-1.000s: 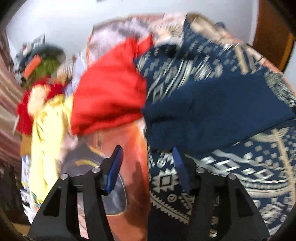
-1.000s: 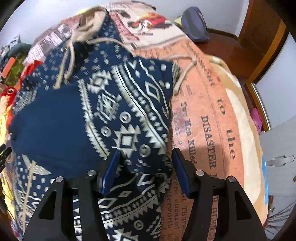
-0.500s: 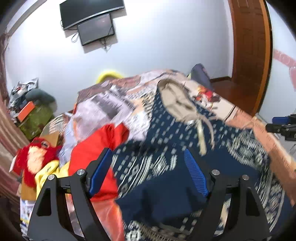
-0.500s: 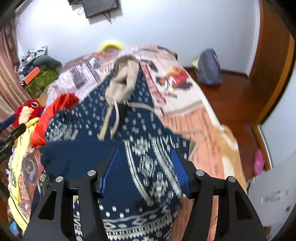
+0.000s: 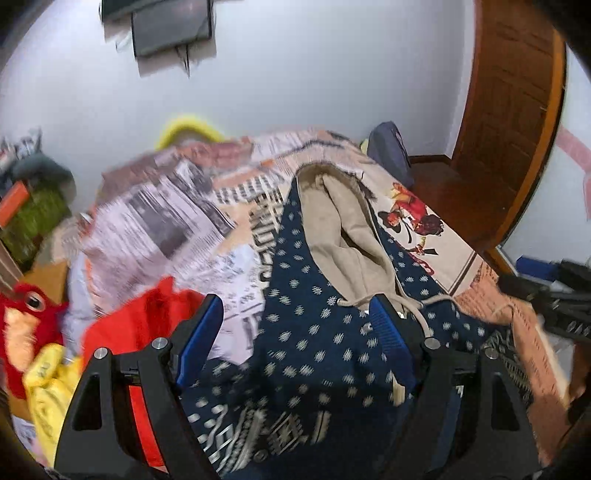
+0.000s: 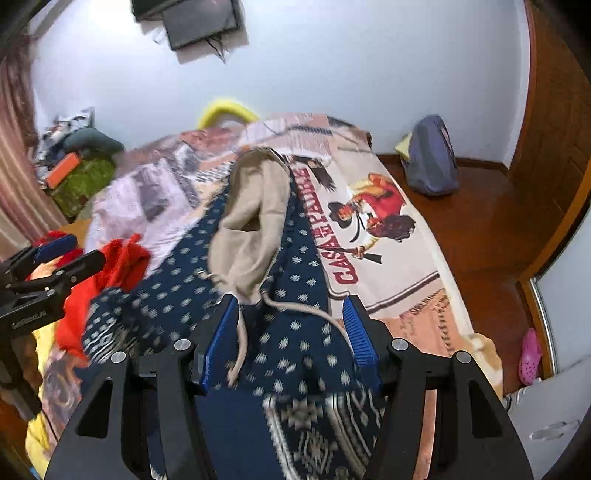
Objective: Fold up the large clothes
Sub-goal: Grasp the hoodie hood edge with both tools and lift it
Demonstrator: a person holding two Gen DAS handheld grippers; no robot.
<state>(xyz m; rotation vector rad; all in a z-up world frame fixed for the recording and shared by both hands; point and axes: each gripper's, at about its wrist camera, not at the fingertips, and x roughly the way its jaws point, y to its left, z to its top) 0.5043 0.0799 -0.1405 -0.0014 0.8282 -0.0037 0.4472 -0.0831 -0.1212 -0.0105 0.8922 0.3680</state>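
A navy patterned hoodie (image 5: 317, 339) with a beige-lined hood (image 5: 343, 236) and beige drawstrings lies on the bed, hood toward the far wall. It also shows in the right wrist view (image 6: 295, 332), with its hood (image 6: 251, 221). My left gripper (image 5: 295, 332) is open and empty above the hoodie's body. My right gripper (image 6: 290, 332) is open and empty above the hoodie near the drawstrings (image 6: 295, 306). The left gripper shows at the left edge of the right wrist view (image 6: 48, 266), and the right gripper at the right edge of the left wrist view (image 5: 546, 291).
A printed bedspread (image 6: 369, 229) covers the bed. A red garment (image 5: 147, 325), a yellow garment (image 5: 51, 384) and a red plush toy (image 5: 22, 317) lie at the left. A blue bag (image 6: 430, 158) sits on the wooden floor. A screen (image 6: 201, 22) hangs on the wall.
Both grippers have lifted and tilted up from close over the hoodie, so the hood, wall and room now show. Both stay open and empty.
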